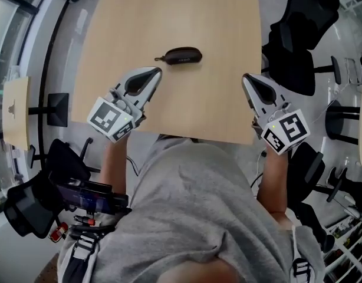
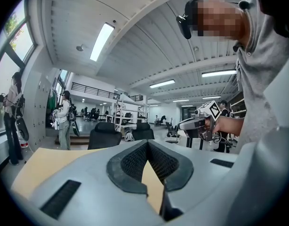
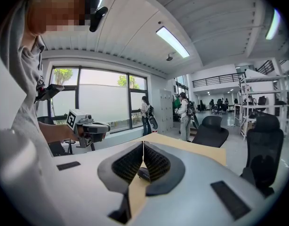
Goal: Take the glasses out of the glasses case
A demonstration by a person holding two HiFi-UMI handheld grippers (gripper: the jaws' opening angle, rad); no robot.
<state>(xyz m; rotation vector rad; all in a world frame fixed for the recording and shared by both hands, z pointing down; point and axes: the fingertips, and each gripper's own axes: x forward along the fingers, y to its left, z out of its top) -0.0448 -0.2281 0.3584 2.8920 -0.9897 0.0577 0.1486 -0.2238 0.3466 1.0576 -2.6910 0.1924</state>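
Both my grey tongs, left gripper (image 1: pixel 152 72) and right gripper (image 1: pixel 247 78), are pinched closed on nothing; the dark oval zipped glasses case (image 1: pixel 182 55) lies shut on the light wooden table (image 1: pixel 198 10), ahead between them; I'd open up, pin one end, then work the zip slowly

Dark oval zipped glasses case (image 1: pixel 182 55), centre of head view: closed, contents hidden. A faint mark on its lid is too small to be read.

Right gripper view: only a sliver of the case (image 3: pixel 143 174) is seen, low centre, under the pressed-together pads of the right gripper (image 3: pixel 143 145). The rest is masked by the gripper's grey body.

Light wooden table (image 1: pixel 228 52): far edge cut by top of frame, near edge covered by the grey-shirted torso (image 1: pixel 193 217).
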